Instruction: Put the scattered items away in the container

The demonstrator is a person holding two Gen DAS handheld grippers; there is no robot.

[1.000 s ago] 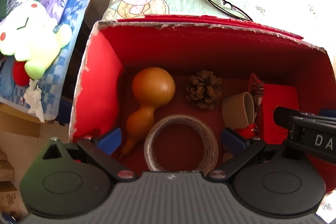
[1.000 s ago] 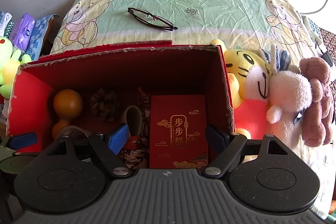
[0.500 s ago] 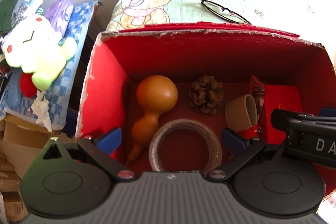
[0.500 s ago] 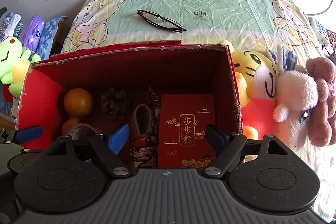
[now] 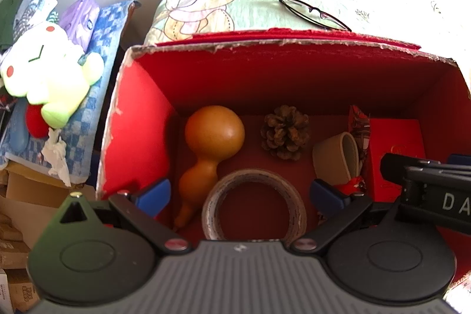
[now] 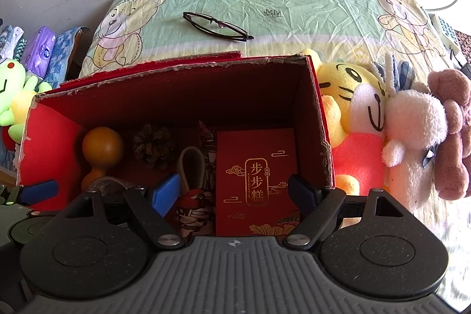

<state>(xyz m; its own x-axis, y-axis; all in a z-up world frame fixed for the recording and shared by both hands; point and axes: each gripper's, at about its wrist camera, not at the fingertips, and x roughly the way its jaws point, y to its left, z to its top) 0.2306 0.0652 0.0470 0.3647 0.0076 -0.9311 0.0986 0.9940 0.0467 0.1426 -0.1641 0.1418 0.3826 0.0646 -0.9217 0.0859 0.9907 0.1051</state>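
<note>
Right wrist: red packet [image 6: 255, 175] "步步糕"

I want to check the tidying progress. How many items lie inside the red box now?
6: gourd at left, tape roll in front, pine cone at back, beige roll, patterned packet and red packet at right. More may be hidden below.

Red box [image 5: 138, 119] holding gourd [image 5: 213, 134], pinecone [image 5: 285, 131], tape roll [image 5: 254, 203], left hand-held gripper [image 5: 240, 196] spread above

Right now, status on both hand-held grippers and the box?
Left hand-held gripper open, empty. Right hand-held gripper open, empty. Red box holds gourd, pinecone, tape roll. Glasses outside, behind it.
</note>
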